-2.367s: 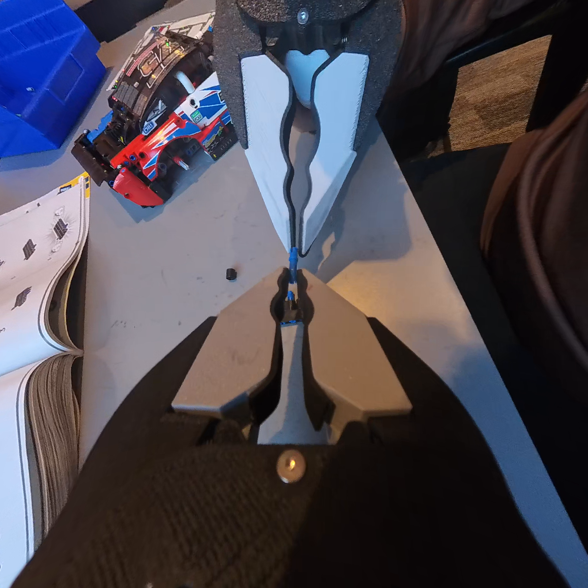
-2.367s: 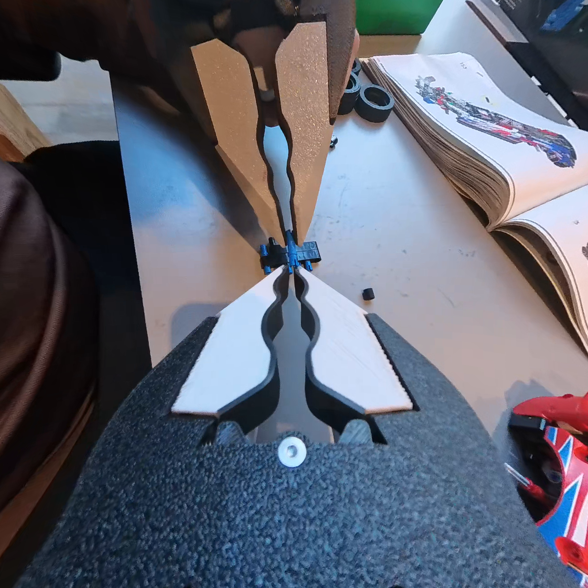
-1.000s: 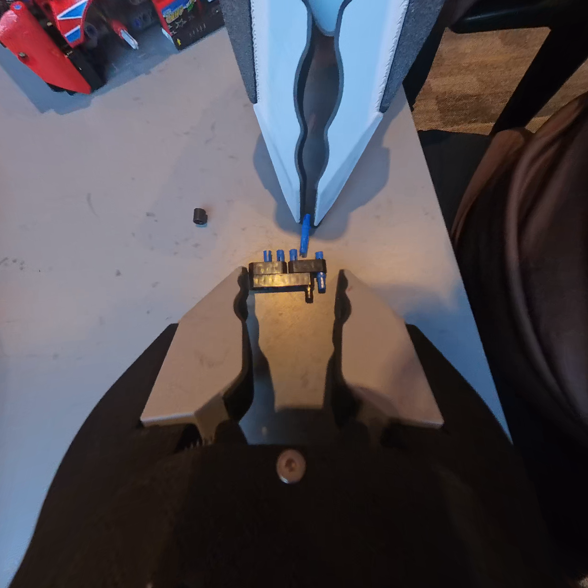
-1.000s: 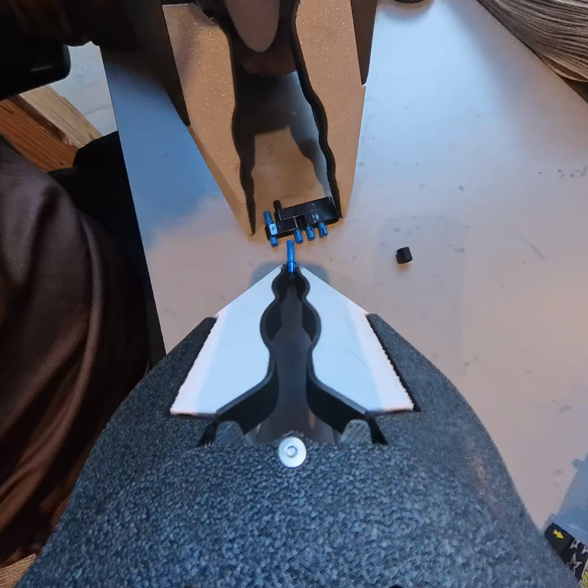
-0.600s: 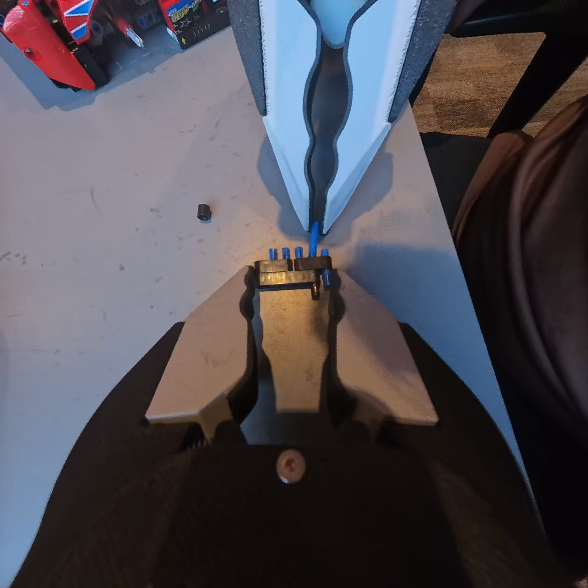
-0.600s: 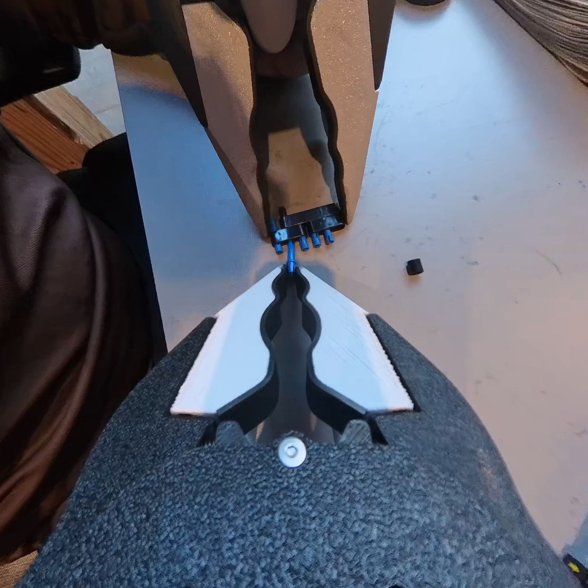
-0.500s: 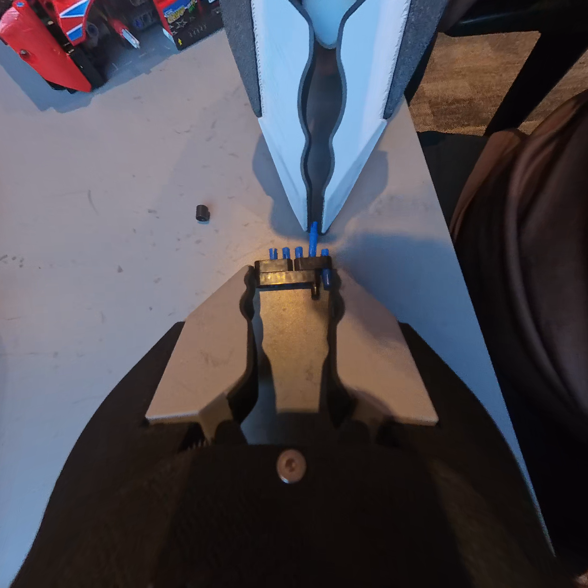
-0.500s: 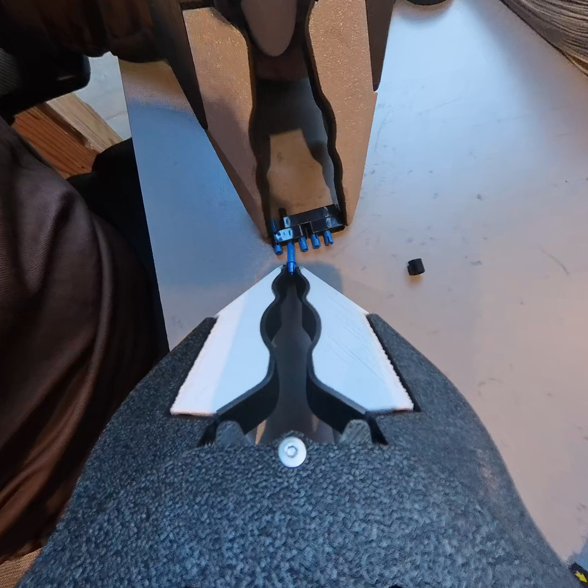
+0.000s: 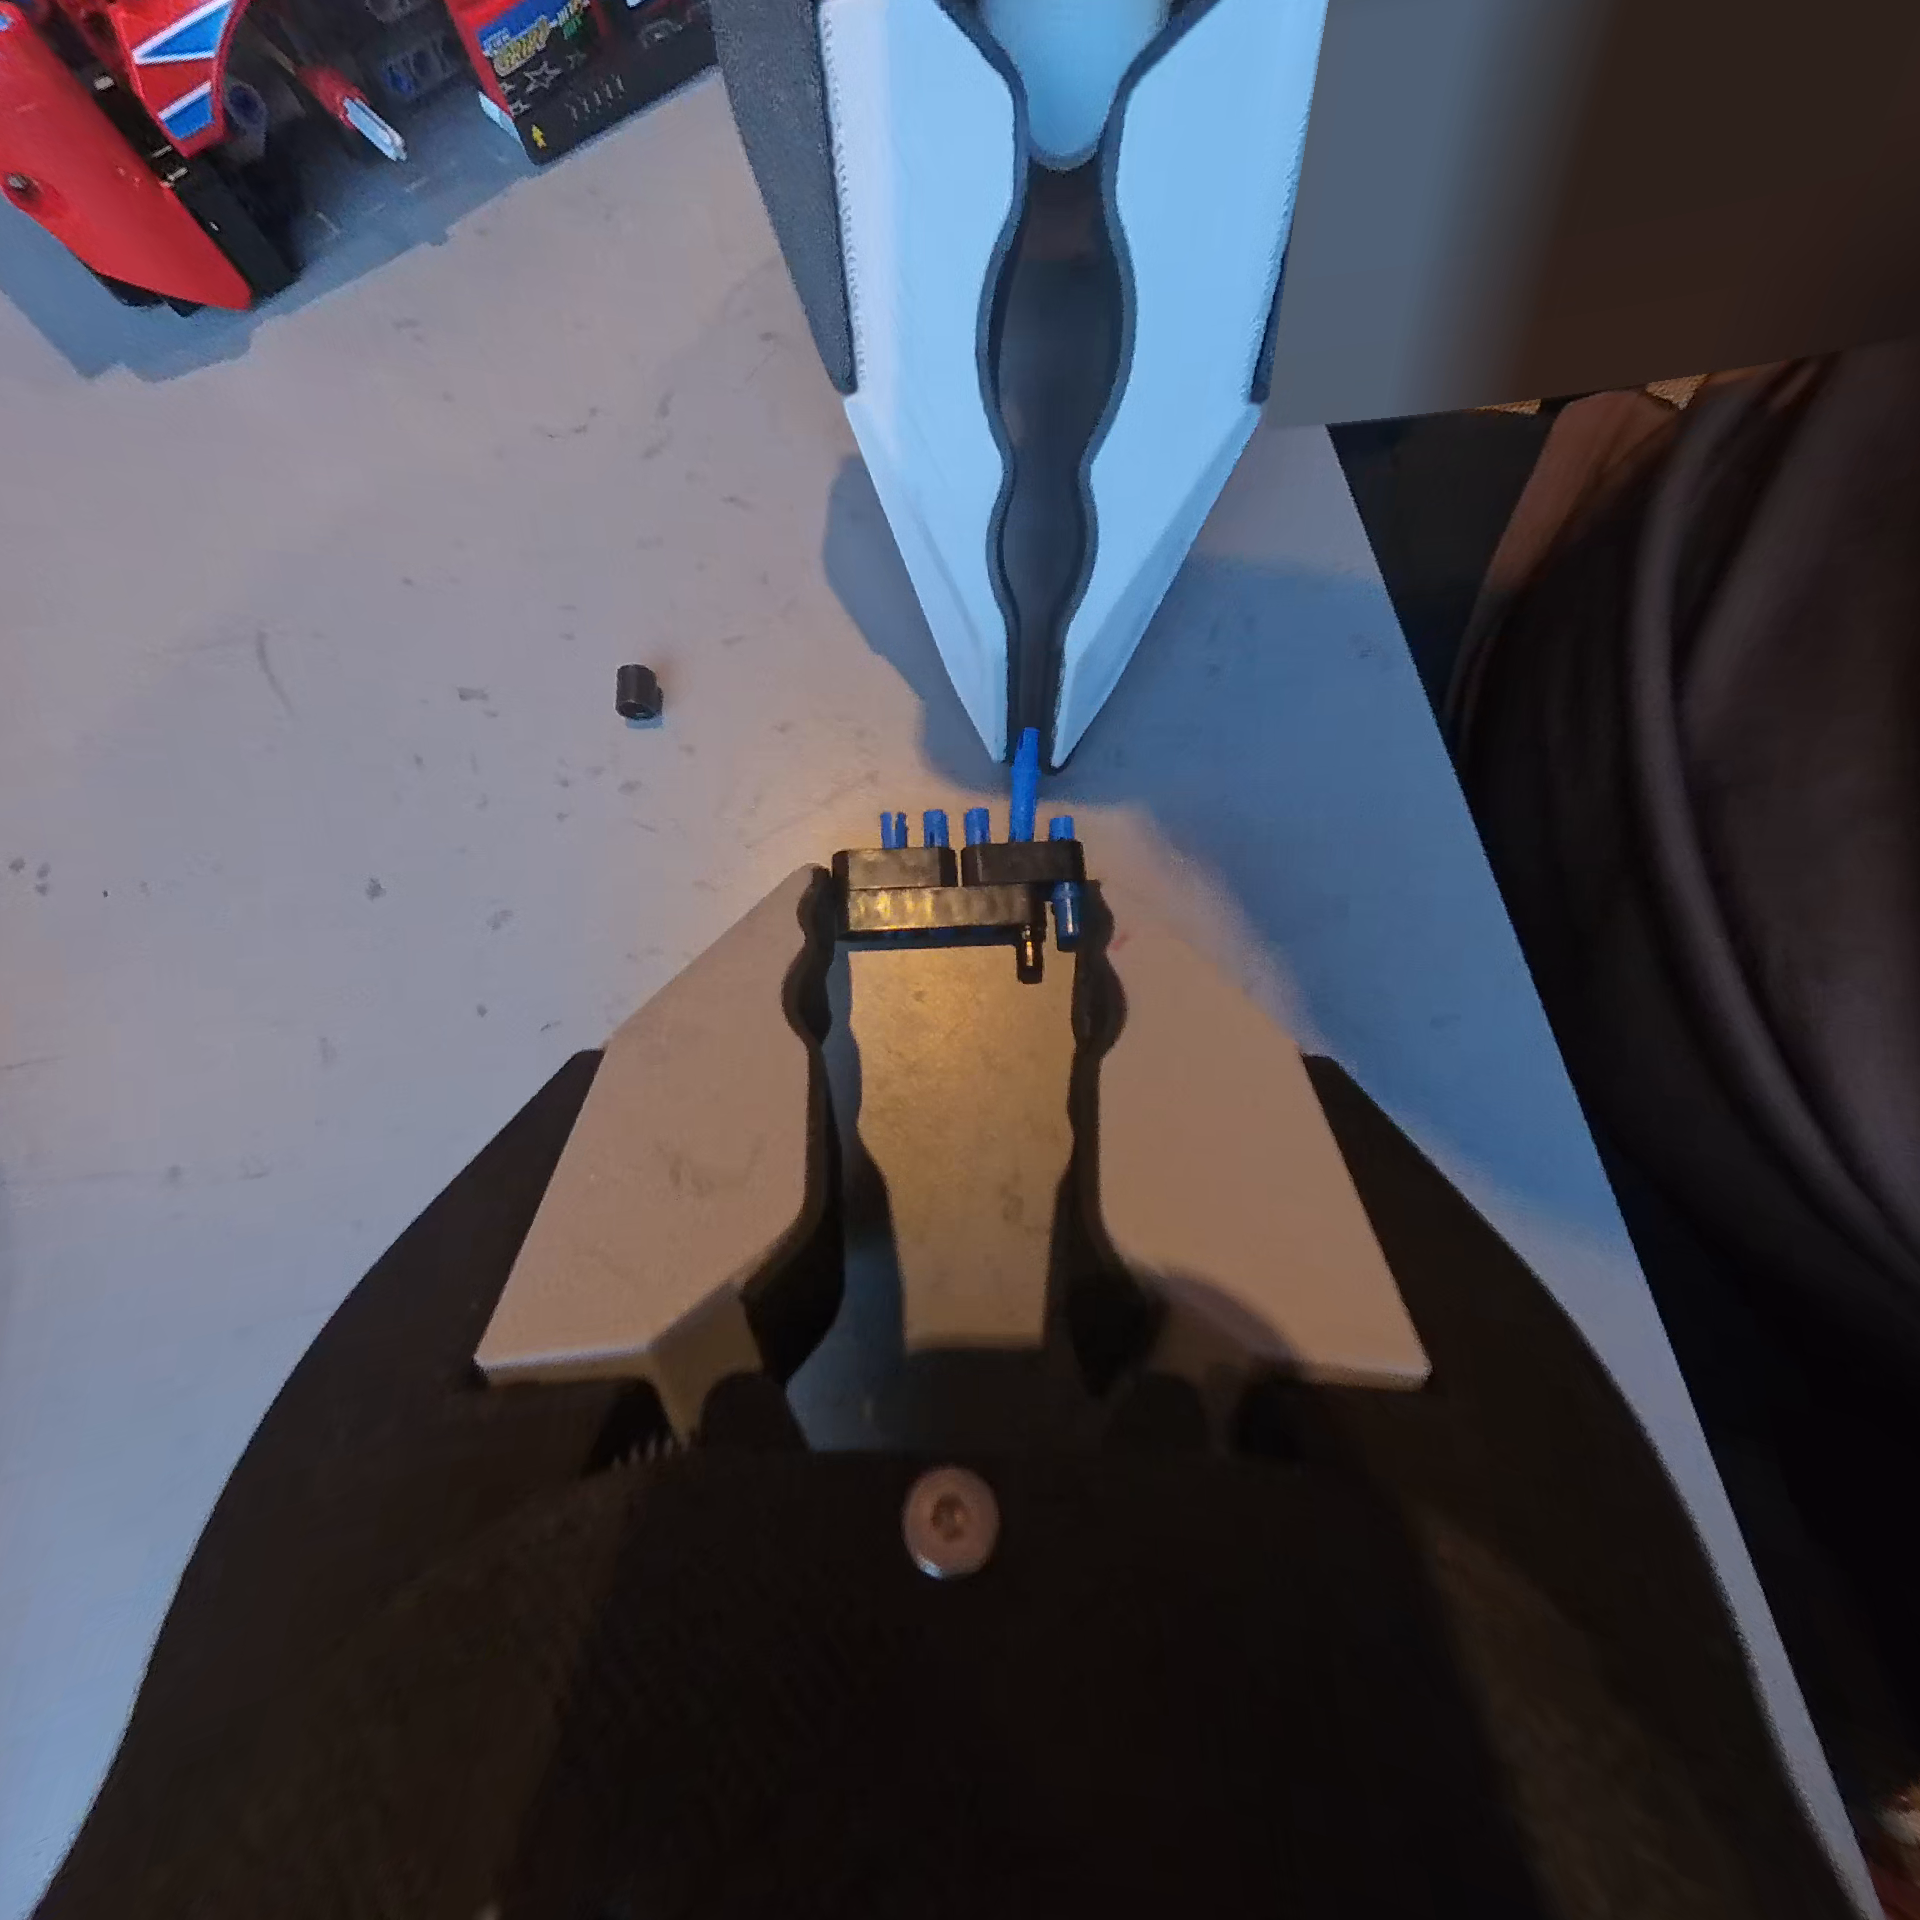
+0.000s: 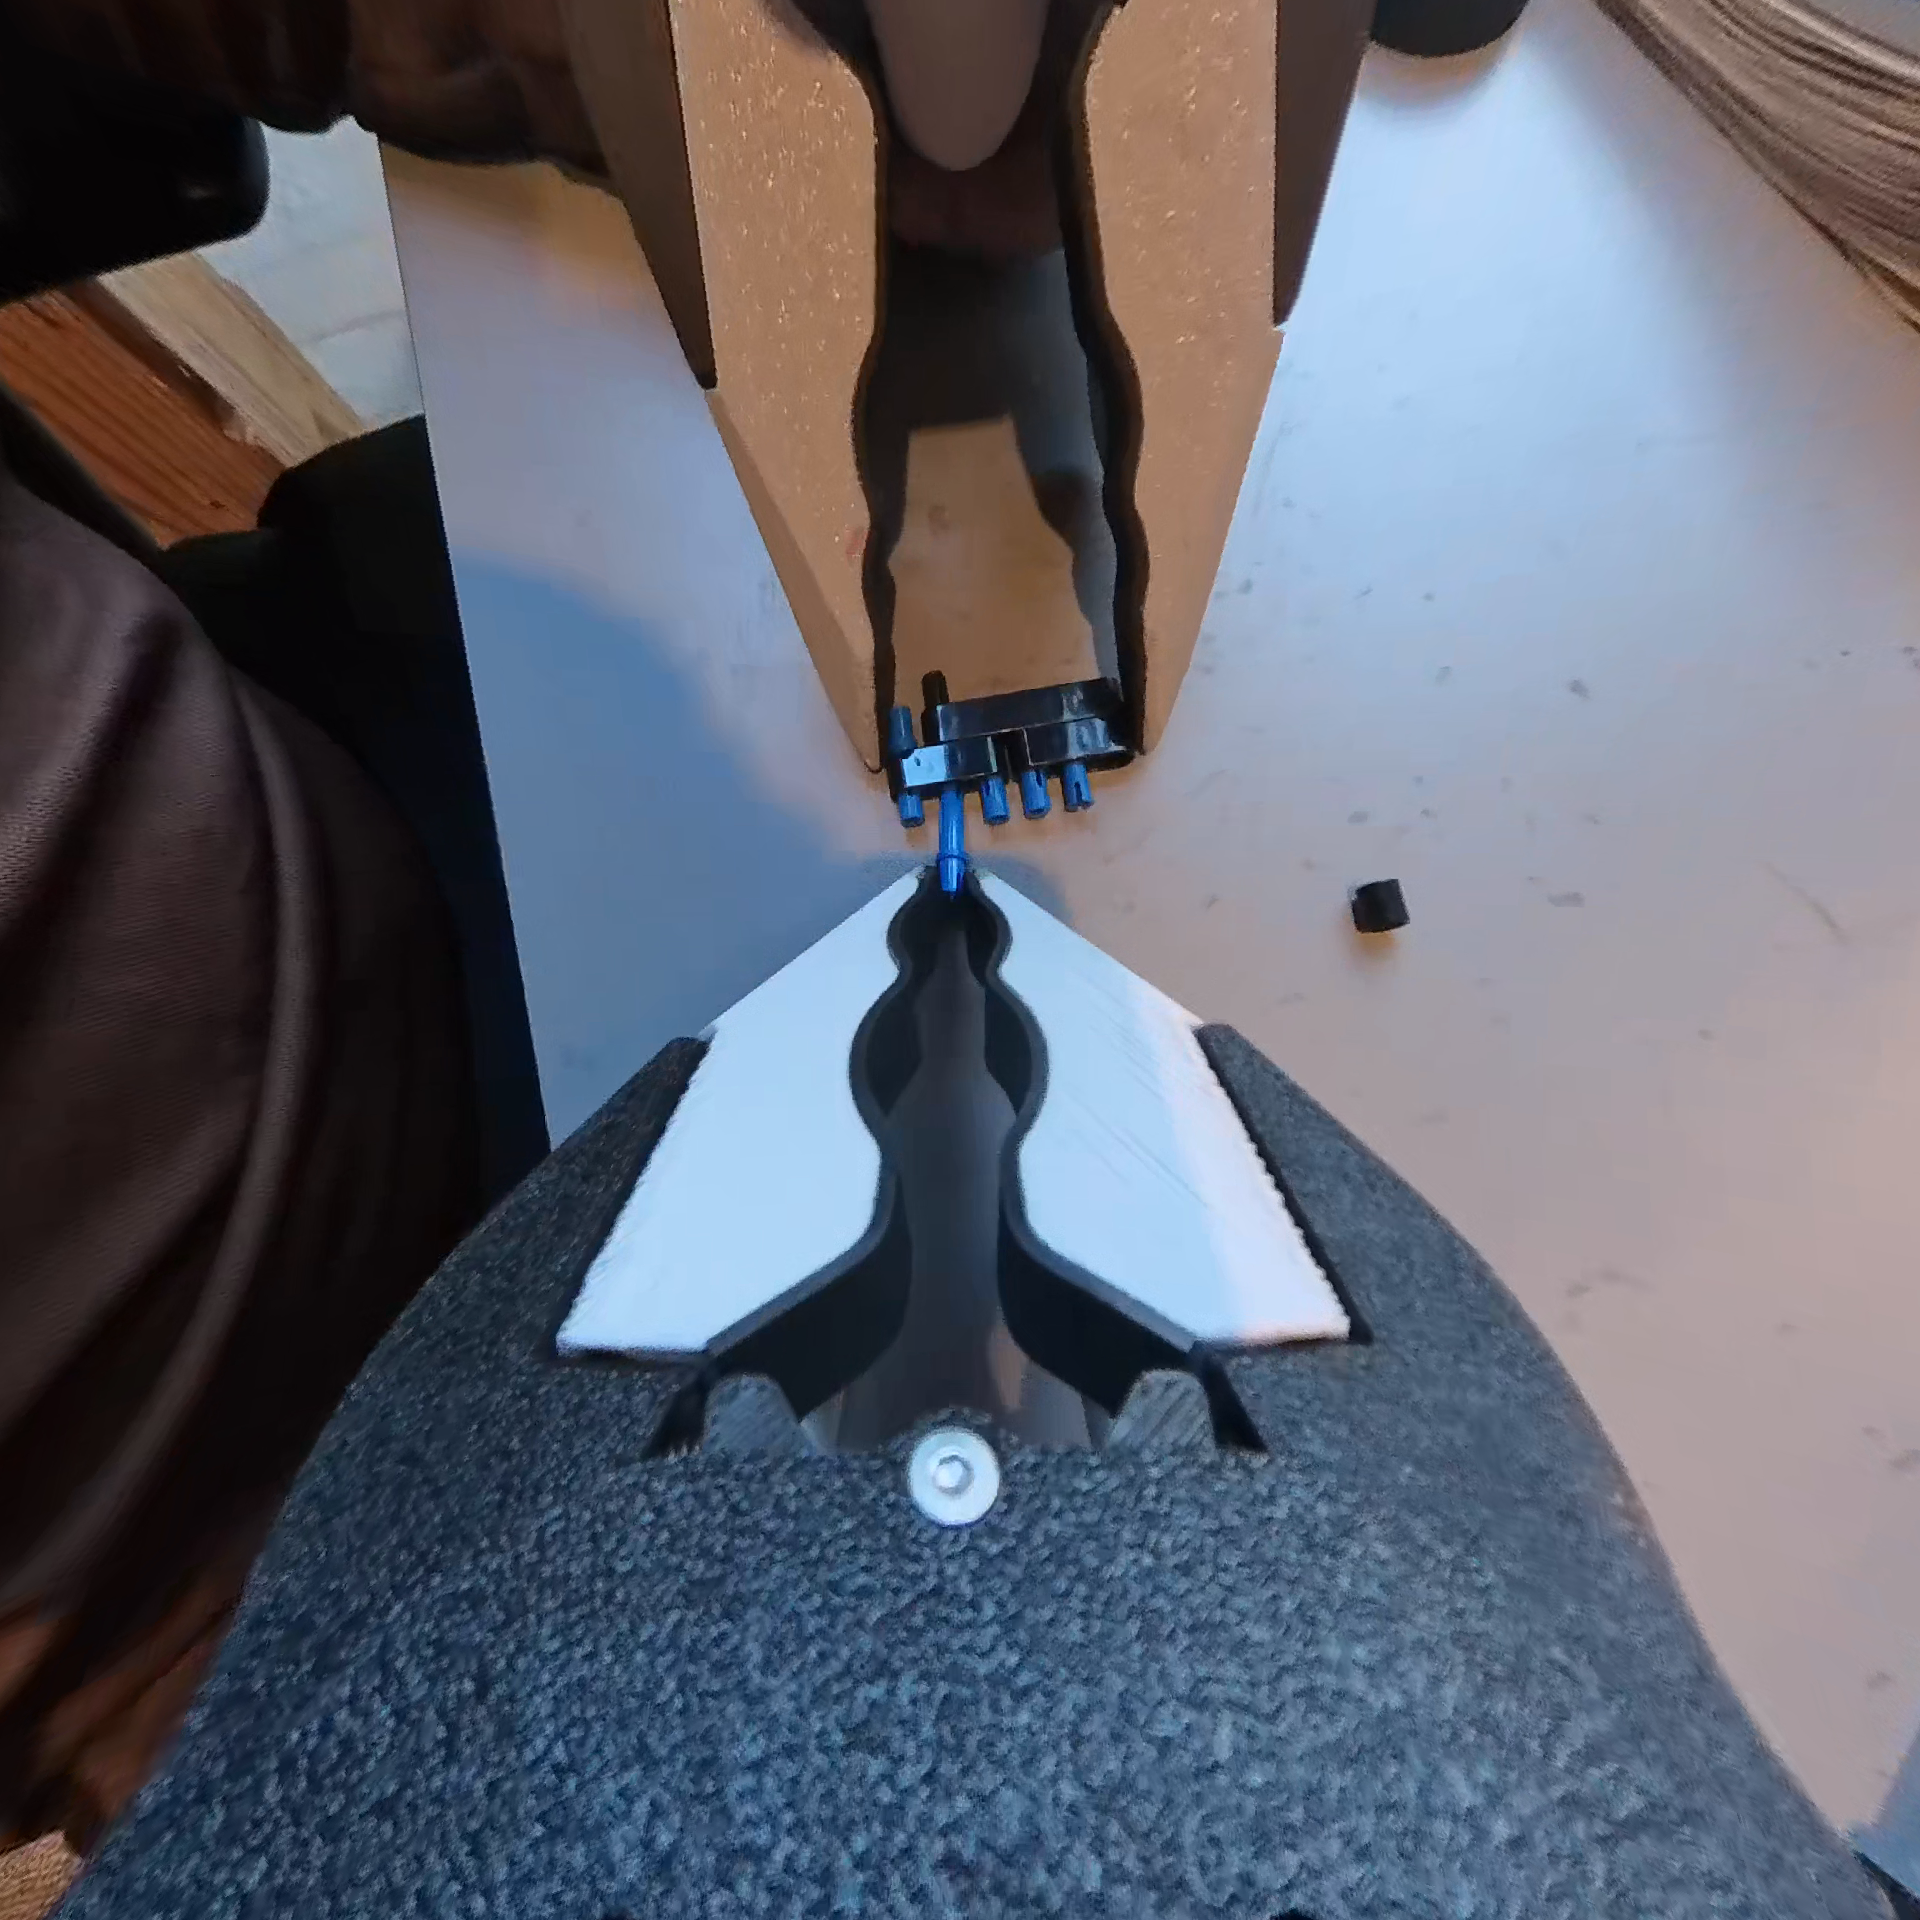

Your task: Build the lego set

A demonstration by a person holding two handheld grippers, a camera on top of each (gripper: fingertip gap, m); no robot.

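Observation:
My left gripper (image 9: 956, 920) is shut across the length of a small black lego assembly (image 9: 914, 906) with several short blue pins on its far side, low over the grey table (image 9: 312, 540). My right gripper (image 9: 1029, 750), with white fingers, comes from the far side, shut on a blue pin (image 9: 1023, 790) whose free end meets the assembly between two of the short pins. In the right wrist view, my right gripper (image 10: 948, 883) holds the blue pin (image 10: 948, 836) against the black assembly (image 10: 1029, 732), which sits between the tan fingers of the left gripper (image 10: 1008, 727).
A small black bush (image 9: 637, 691) lies loose on the table; it also shows in the right wrist view (image 10: 1380, 906). A red, white and blue race car model (image 9: 125, 166) stands at the far left. An open booklet's page edges (image 10: 1808, 145) and a person's dark clothing (image 10: 156, 935) flank the table. My left and right fingertips are right by each other.
My left gripper let go of the assembly on the table, then closed across its length. My right gripper brought the blue pin up until its tip met the assembly.

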